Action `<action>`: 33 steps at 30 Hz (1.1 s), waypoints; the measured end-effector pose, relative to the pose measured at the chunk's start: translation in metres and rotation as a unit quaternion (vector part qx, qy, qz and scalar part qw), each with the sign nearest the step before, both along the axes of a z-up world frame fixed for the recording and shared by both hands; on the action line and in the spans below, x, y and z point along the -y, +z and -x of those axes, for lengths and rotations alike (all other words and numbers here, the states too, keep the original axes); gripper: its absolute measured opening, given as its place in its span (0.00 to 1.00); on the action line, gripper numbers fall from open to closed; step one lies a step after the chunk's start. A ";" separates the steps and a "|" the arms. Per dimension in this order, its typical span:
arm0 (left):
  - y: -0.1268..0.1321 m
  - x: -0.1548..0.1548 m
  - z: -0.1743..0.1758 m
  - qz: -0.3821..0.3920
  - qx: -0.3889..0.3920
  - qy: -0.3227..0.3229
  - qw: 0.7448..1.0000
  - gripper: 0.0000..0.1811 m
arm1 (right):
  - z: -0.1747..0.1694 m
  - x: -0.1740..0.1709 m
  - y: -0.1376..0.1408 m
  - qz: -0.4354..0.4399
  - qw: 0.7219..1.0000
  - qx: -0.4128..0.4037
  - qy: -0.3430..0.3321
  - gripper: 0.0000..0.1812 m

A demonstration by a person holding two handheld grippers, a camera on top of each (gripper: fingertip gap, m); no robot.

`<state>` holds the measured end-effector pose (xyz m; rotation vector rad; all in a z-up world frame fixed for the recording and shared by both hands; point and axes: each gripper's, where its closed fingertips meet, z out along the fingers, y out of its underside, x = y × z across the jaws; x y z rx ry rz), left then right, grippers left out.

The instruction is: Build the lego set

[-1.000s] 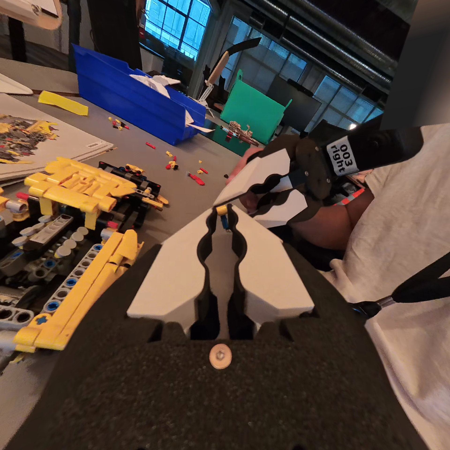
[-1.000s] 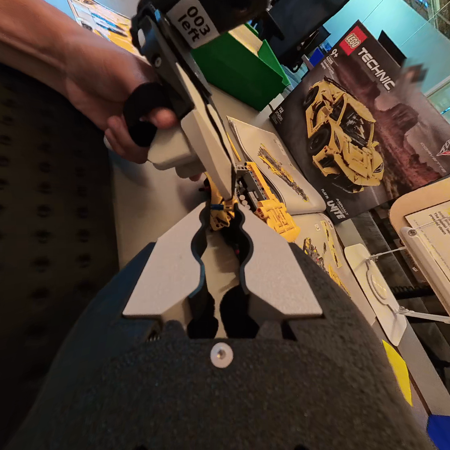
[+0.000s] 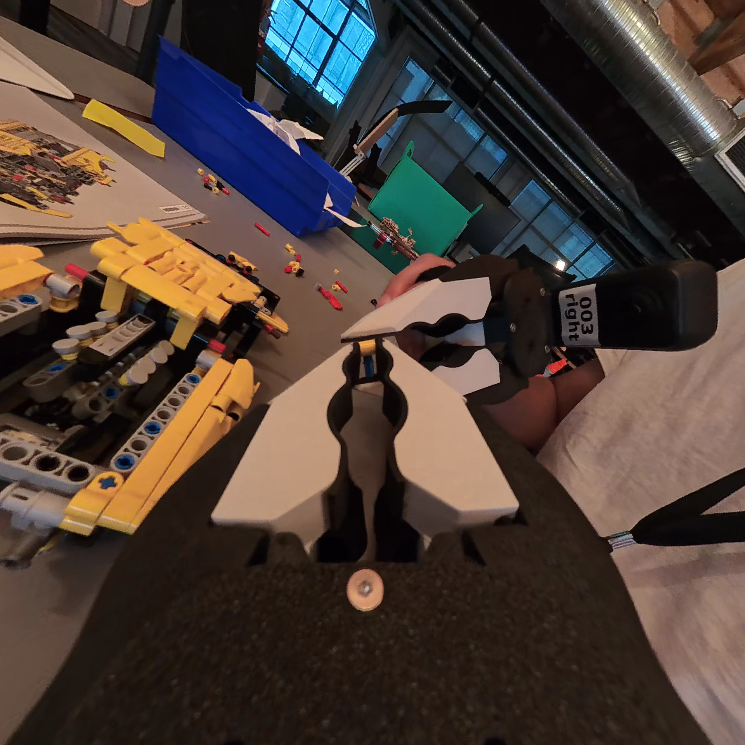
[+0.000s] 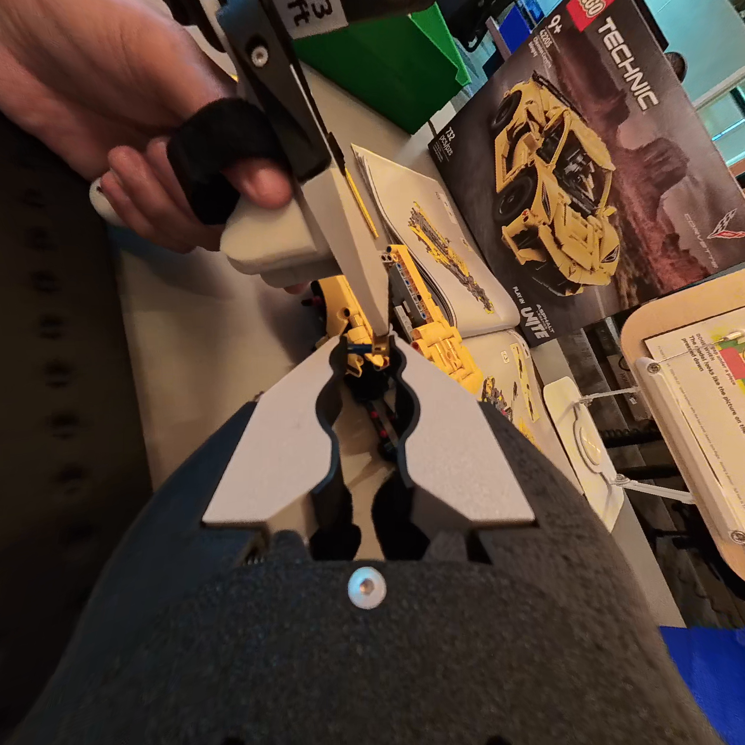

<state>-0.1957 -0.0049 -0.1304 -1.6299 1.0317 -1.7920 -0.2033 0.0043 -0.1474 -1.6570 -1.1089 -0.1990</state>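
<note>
Left tool (image 3: 366, 350) grips our small yellow-and-blue piece (image 3: 366, 351); only the right view shows our right tool (image 4: 366, 351) clamping it too.

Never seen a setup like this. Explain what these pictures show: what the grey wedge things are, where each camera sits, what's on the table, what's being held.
No robot here: a person holds a hand-squeezed two-finger tool in each hand, and each tool carries a camera looking along its own grey fingers. The left wrist view shows the left tool up close, with the right tool coming in from the side; the right wrist view shows the opposite.

The left tool is shut on a small yellow and blue lego piece. The right tool's tips meet it there; whether it grips is unclear.

On the grey table lie a half-built yellow car model, an open instruction booklet, scattered small parts and a blue bin. The set's box stands behind.
</note>
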 end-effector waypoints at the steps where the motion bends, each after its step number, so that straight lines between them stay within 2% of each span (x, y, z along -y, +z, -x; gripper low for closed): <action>1: 0.000 0.000 0.000 0.001 -0.001 -0.001 1.000 0.04 | 0.000 0.000 0.000 0.002 1.000 0.003 0.000 0.10; 13: -0.002 0.009 0.000 0.003 -0.005 -0.038 0.999 0.03 | -0.001 0.012 -0.003 0.037 0.999 0.025 0.026 0.10; 19: -0.005 0.010 -0.001 0.004 -0.013 -0.040 0.999 0.03 | -0.002 0.011 -0.005 0.051 0.998 0.008 0.030 0.08; 22: -0.006 0.007 0.000 0.006 -0.016 -0.036 0.999 0.03 | 0.000 0.009 -0.007 0.075 0.997 -0.025 0.026 0.08; 28: 0.004 0.002 0.006 0.020 0.015 -0.027 0.999 0.04 | 0.001 0.010 0.010 0.032 0.993 -0.108 0.044 0.11; 31: 0.010 0.006 0.010 0.050 0.036 -0.055 0.997 0.04 | 0.005 0.018 0.017 0.073 0.978 -0.174 0.083 0.18; 33: 0.013 0.012 0.011 0.057 0.043 -0.076 0.995 0.04 | 0.008 0.024 0.017 0.121 0.964 -0.210 0.114 0.19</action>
